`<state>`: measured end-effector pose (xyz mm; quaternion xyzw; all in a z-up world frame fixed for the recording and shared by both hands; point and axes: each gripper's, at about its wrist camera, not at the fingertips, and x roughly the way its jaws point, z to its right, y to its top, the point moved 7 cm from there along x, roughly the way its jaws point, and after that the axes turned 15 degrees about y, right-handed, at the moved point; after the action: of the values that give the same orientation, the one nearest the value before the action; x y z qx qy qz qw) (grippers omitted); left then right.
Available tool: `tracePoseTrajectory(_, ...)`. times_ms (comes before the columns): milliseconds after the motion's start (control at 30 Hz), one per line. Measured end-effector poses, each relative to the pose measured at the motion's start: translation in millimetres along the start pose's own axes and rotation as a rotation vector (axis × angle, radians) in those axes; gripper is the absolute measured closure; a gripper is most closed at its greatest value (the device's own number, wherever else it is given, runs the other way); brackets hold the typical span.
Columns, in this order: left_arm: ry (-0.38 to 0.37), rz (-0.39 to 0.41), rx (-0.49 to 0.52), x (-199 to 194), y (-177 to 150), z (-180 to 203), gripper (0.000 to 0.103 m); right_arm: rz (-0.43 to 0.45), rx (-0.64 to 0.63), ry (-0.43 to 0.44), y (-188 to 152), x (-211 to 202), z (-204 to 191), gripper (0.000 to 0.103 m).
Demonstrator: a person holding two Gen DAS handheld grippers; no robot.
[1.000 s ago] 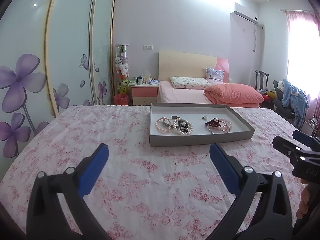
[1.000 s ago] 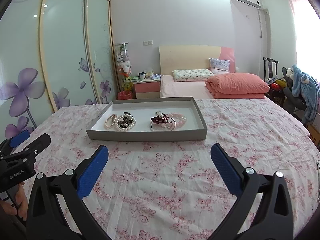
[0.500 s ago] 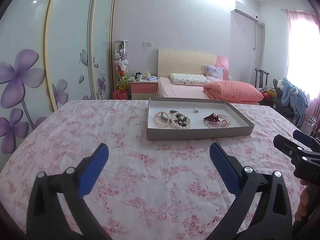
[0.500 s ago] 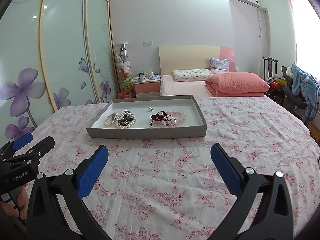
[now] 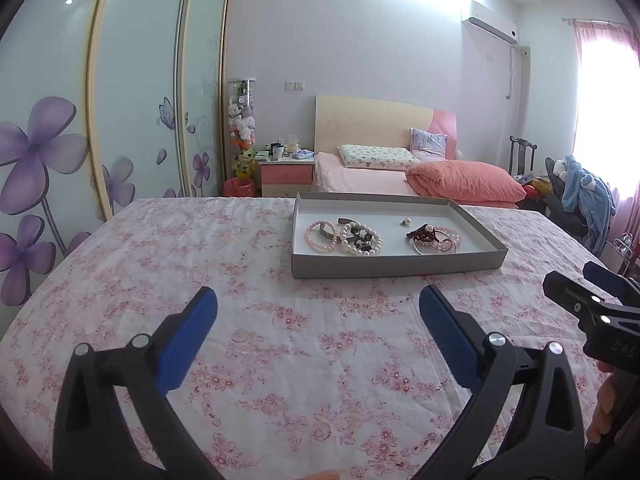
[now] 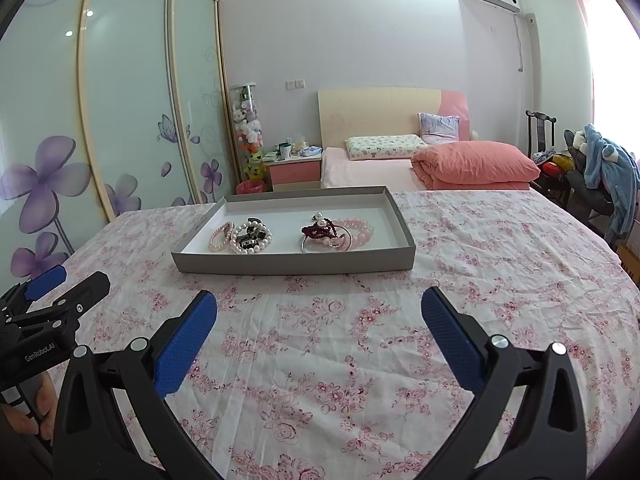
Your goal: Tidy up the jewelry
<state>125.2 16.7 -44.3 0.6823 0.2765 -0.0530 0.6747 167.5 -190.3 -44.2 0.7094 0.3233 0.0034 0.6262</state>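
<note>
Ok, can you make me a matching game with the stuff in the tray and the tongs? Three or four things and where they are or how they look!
Things:
1. pink bracelet
2. pearl bracelet
3. dark red bracelet
4. left tongs

Places or states:
A. wide open, holding nothing
B. right-hand pile in the tray
C. farthest left in the tray
D. white beads, just right of the pink one

Pairs: 1-C, 2-D, 3-B, 4-A

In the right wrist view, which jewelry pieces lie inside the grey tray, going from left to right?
Pale pink bead bracelet → white pearl bracelet with dark pieces → dark red beaded piece → chunky pink bead bracelet, all in the shallow grey cardboard tray.
</note>
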Motion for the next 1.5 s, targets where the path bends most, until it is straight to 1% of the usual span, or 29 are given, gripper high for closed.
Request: tracePoseTrajectory(1500, -0.005, -0.008, 0.002, 2.9, -6.5, 3.0, 0.004, -0.001, 0.002, 0.003, -1.1, 1.3, -3.4, 0.002)
